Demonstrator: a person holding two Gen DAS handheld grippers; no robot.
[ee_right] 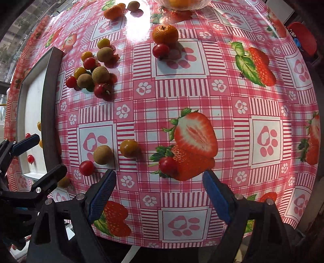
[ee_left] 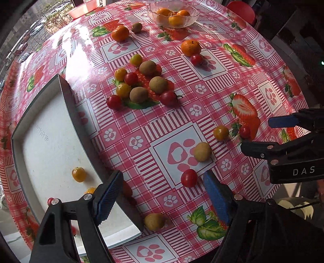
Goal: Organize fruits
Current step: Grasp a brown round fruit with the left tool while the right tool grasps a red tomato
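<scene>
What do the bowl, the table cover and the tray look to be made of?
Bowl: clear glass or plastic, oranges visible through its wall.
Table cover: glossy printed vinyl or oilcloth, judging by window glare.
Tray: matte white floor, dark rim; probably plastic or coated metal.

Bare pink checked plastic tablecloth (ee_right: 232, 97) lies open from twelve to four o'clock in the right wrist view. A tight heap of small red, yellow and brown fruits (ee_right: 91, 76) crowds ten o'clock, beside the raised dark rim of the white tray (ee_right: 48, 113).

We hold the left gripper (ee_left: 163, 193) and right gripper (ee_right: 160, 191) pointing down, jaws wide, nothing between them.
</scene>
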